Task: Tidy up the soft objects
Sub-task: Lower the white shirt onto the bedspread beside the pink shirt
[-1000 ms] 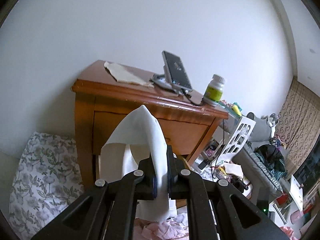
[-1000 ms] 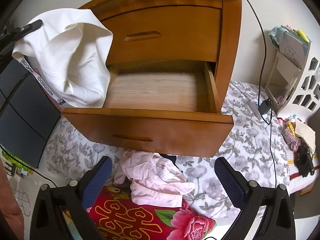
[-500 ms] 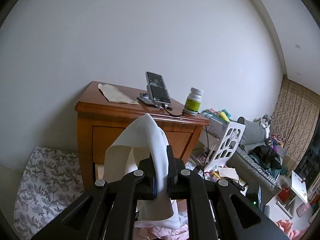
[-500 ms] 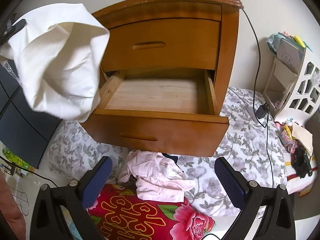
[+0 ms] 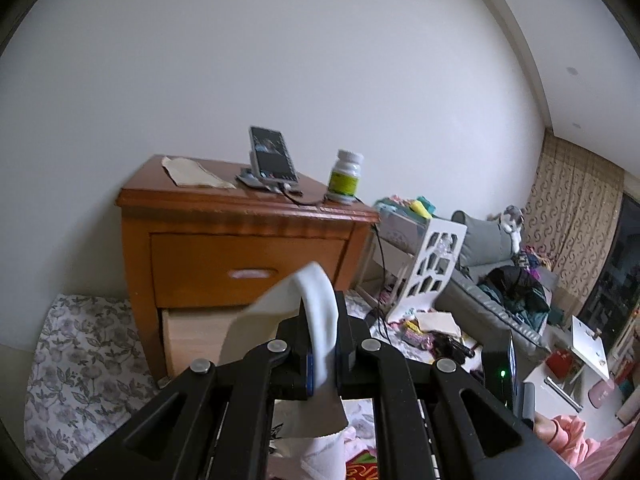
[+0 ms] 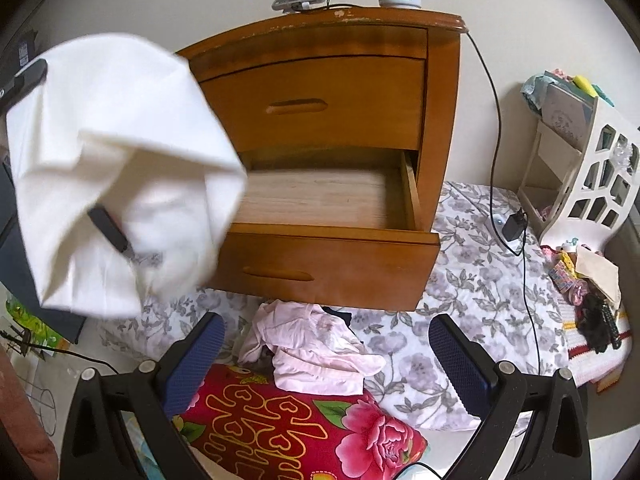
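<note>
My left gripper is shut on a white cloth, which folds up over its tips and hangs below. In the right wrist view that white cloth hangs in the air at the left, in front of the wooden nightstand. The nightstand's lower drawer stands pulled out with a bare wooden bottom. My right gripper is open above a crumpled pink garment on the floral sheet. A red flowered cushion lies just below the garment.
On the nightstand top stand a phone on a stand, a pill bottle and a flat beige cloth. A white cut-out rack and a cable with charger are at the right. A grey sofa lies beyond.
The left gripper has drawn back from the nightstand with the white cloth, which now looks smaller and further left there. In the right wrist view the cloth swung lower and nearer; the right gripper rose slightly.
</note>
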`<state>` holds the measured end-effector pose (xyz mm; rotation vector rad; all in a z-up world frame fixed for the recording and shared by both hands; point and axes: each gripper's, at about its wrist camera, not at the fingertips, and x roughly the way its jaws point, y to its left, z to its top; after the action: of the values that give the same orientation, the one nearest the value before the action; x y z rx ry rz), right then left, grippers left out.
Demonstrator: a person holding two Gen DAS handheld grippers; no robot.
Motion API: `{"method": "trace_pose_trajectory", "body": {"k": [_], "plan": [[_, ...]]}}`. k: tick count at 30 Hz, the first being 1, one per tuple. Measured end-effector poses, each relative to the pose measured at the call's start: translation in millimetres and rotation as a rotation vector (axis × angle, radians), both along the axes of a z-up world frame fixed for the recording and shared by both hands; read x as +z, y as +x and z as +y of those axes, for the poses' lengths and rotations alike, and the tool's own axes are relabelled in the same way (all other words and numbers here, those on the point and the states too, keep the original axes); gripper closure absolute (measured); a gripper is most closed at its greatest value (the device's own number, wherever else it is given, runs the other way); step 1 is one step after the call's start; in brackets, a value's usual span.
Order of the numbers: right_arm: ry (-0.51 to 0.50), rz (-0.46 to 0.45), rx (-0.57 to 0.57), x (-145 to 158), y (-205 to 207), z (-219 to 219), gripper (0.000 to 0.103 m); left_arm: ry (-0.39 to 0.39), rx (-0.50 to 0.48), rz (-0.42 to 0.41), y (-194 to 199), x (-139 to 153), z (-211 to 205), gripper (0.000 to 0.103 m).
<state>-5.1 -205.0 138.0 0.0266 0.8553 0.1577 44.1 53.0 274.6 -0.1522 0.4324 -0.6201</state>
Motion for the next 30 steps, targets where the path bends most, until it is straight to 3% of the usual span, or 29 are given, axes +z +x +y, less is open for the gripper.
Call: {"method": "trace_pose_trajectory", "body": {"k": [9,19,30], "plan": [[0.006,0.001,-0.025,-1,-6,-11,0.0,0.071,-0.053,0.081,9,-36,-40,0.1],[0.005,0.035,-0.026,-12,1,-12,0.0,0.15,-0.05,0.392,38,-136,-57,0.1],[-0.009,0.107,0.004,-36,12,-2,0.0,0.223,0.075,0.62,48,-216,-49,0.1]]}}
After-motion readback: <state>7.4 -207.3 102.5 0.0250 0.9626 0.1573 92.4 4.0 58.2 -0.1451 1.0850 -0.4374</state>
